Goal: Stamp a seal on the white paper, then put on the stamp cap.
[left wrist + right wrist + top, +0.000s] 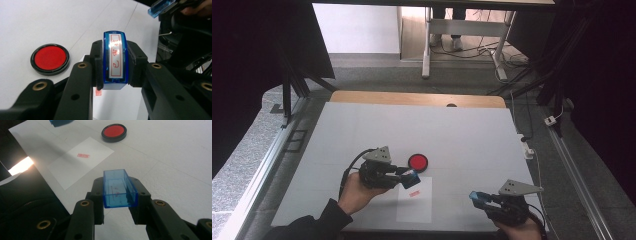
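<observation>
**Stamp and cap held apart above the paper**

The left gripper is clamped on a blue stamp, its jaws pressing both sides; the lettered face points away from the hand. It hangs just over the top edge of a white paper sheet, which carries one red imprint. A red ink pad sits beside it on the table. The right gripper grips the stamp's clear blue cap, well apart, near the table's front corner.

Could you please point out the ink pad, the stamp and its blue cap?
ink pad [50,58], left gripper view, red centre.
stamp [115,60], left gripper view, label face.
blue cap [117,188], right gripper view, open hollow.
</observation>
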A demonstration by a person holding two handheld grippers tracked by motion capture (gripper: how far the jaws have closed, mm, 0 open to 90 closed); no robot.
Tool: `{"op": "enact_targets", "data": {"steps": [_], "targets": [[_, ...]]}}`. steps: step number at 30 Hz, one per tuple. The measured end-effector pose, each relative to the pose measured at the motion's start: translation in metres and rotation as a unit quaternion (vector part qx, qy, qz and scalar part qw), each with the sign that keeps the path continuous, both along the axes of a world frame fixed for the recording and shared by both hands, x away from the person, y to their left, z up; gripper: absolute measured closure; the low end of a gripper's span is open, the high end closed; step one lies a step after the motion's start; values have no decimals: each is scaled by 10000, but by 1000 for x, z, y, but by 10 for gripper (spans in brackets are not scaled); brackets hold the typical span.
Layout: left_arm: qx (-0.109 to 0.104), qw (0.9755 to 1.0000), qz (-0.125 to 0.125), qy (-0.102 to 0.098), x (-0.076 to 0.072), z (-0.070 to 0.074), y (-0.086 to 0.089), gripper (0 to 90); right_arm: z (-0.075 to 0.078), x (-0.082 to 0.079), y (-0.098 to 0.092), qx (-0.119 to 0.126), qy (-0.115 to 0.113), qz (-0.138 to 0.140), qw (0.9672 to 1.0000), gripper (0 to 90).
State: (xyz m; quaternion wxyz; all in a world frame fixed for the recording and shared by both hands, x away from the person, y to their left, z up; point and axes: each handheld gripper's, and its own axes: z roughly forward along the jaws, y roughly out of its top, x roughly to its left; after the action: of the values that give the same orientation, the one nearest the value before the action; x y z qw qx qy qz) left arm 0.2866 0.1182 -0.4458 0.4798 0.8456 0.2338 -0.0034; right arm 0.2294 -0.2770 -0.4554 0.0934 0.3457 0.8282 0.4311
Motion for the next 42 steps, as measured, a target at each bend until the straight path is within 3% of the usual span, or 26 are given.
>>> {"op": "enact_targets", "data": {"steps": [7,14,24,29,35,42], "targets": [[-181,9998,6,-24,0,6,9,703,0,0,0,-24,5,4,10000,686],[-194,9998,-15,-89,0,9,11,703,2,-1,0,10,-38,-16,10000,686],[-258,9995,-29,-163,-1,12,15,703,8,1,10,144,-90,194,9997,686],[-253,9995,-48,-179,-1,13,16,703,11,5,19,303,-28,436,9986,686],[-273,9993,-108,-214,-1,14,16,703,13,11,33,320,30,786,9964,686],[-291,9991,-188,-234,-1,15,17,703,14,19,51,363,28,1255,9914,686]]}}
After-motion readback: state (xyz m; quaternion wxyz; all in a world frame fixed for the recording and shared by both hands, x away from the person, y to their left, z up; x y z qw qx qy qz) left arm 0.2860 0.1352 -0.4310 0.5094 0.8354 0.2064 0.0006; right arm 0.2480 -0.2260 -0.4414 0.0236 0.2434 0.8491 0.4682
